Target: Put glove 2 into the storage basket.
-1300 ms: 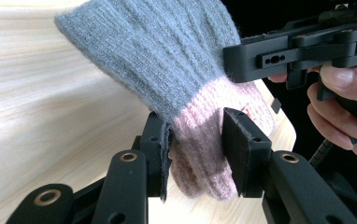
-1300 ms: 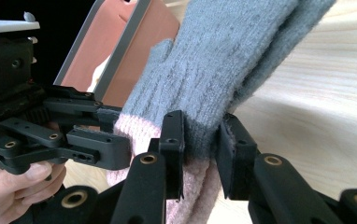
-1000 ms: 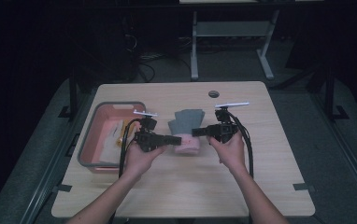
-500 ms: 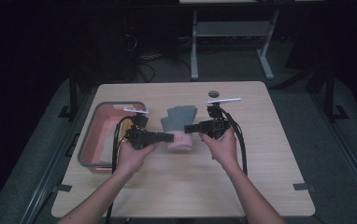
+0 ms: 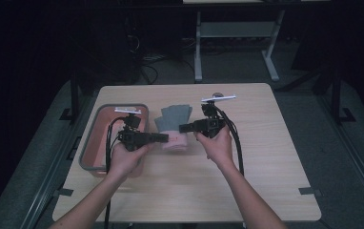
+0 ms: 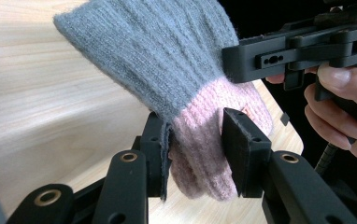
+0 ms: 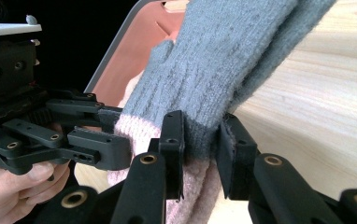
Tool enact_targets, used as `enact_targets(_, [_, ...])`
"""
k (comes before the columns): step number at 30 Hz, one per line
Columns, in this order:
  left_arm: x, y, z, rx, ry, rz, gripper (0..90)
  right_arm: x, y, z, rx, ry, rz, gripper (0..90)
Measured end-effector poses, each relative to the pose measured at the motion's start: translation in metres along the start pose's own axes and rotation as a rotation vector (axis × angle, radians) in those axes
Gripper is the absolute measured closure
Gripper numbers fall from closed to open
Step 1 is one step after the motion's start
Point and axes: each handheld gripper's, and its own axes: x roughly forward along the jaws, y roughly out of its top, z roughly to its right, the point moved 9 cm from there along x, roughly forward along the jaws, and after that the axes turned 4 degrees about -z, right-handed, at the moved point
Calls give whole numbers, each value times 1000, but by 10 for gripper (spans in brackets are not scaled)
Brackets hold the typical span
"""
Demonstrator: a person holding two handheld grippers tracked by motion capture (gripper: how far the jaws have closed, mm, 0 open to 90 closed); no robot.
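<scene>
Both tools grip one knitted glove (image 5: pixel 174 128), grey at the fingers and pink at the cuff, holding it over the middle of the wooden counter (image 5: pixel 266 157) just to the right of the pink tray (image 5: pixel 94 143). The left hand-held gripper (image 6: pixel 196 144) has its jaws narrowed onto the pink cuff, the pads pressing the knit from both sides. The right hand-held gripper (image 7: pixel 200 140) is clamped narrowly on the glove where grey meets pink, and in its view the grey fingers trail down toward the counter, with the tray's edge behind them.
</scene>
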Motion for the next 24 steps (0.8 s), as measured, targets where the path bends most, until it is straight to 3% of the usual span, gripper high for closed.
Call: enact_targets(24, [-39,2,-17,-13,32,33,626,27,19,-31,-35,31,-20,731])
